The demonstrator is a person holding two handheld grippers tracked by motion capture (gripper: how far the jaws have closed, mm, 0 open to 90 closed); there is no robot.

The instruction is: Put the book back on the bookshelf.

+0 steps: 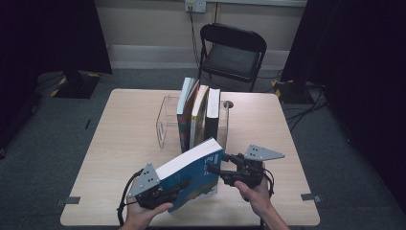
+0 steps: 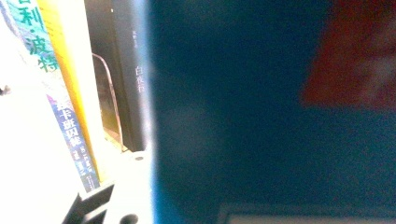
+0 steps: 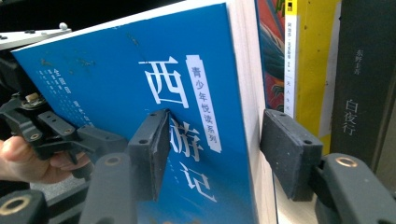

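Note:
A thick blue book with white Chinese lettering is held tilted above the table's front edge. My left gripper is shut on its lower left part, and the left gripper view has the blue cover pressed close to the lens. At the book's upper right corner my right gripper stands open. Its pads straddle the book; the right pad stands a little off the page edge and the left pad lies at the cover.
Just behind the blue book, three books stand in a clear acrylic holder: a colourful one, a yellow one and a black one. Beyond the wooden table stands a black folding chair.

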